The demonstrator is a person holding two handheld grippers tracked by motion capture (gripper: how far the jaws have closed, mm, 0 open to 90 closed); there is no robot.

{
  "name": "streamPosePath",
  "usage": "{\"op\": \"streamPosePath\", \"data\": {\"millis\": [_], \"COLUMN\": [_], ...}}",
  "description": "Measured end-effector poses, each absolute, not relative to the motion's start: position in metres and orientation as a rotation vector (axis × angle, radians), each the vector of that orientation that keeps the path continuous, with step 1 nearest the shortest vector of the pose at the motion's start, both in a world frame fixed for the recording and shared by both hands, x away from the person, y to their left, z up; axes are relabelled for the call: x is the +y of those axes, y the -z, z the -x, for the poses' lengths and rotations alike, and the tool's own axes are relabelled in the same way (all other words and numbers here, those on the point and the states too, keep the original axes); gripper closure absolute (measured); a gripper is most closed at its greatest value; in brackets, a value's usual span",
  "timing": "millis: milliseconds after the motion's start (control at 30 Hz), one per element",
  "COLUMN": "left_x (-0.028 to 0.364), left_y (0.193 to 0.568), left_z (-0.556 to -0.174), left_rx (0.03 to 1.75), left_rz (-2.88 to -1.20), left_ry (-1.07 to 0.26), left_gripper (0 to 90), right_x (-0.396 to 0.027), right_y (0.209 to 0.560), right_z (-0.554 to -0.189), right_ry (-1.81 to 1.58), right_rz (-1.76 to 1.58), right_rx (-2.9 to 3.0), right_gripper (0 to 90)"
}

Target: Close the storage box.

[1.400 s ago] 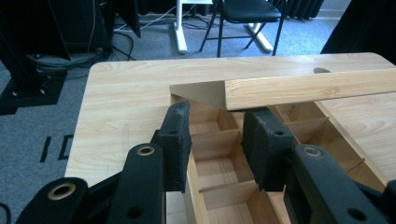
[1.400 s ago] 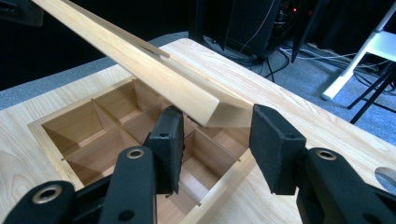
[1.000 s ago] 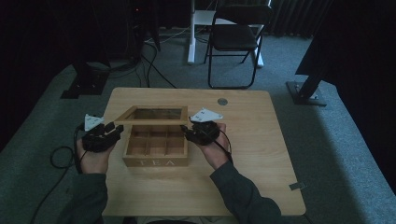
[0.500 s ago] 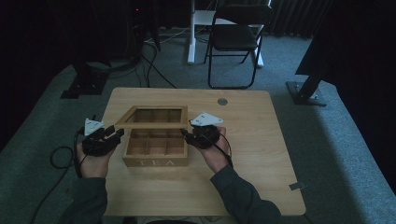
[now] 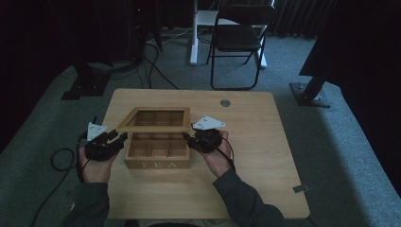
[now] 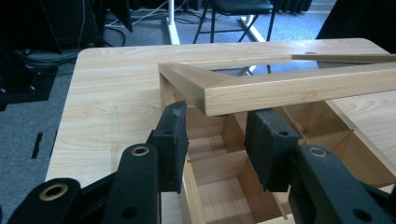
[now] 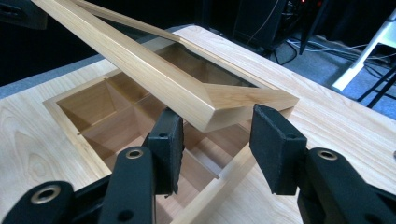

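- Left gripper (image 6: 217,140), jaws just widening, and narrow-set right gripper (image 7: 219,149) are propping the lid (image 5: 155,118), neither gripping.
- Unclamped, it is risking slamming onto the tea box (image 5: 158,163).

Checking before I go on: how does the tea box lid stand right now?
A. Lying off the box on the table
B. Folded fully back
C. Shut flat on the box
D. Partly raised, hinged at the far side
D: the lid slants up over the tea box, whose compartments show beneath its raised front edge.
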State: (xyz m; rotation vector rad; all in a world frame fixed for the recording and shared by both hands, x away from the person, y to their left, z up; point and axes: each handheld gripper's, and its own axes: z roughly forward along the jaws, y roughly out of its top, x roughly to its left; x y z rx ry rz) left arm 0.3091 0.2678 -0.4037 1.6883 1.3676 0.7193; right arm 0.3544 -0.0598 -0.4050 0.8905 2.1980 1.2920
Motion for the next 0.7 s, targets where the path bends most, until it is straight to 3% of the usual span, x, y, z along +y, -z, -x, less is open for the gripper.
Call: {"op": "streamPosePath", "data": {"millis": [700], "left_x": [0.2649], "left_y": [0.4122], "left_z": [-0.3018], "left_rx": [1.380], "left_rz": [-1.703], "left_ry": [-0.717], "left_gripper": [59.4], "right_x": [-0.0583], "right_y": [0.4149], "right_z": [-0.3476], "right_ry": [-1.292], "right_rz": [-0.895], "right_rx": [2.213], "right_gripper": [53.5]}}
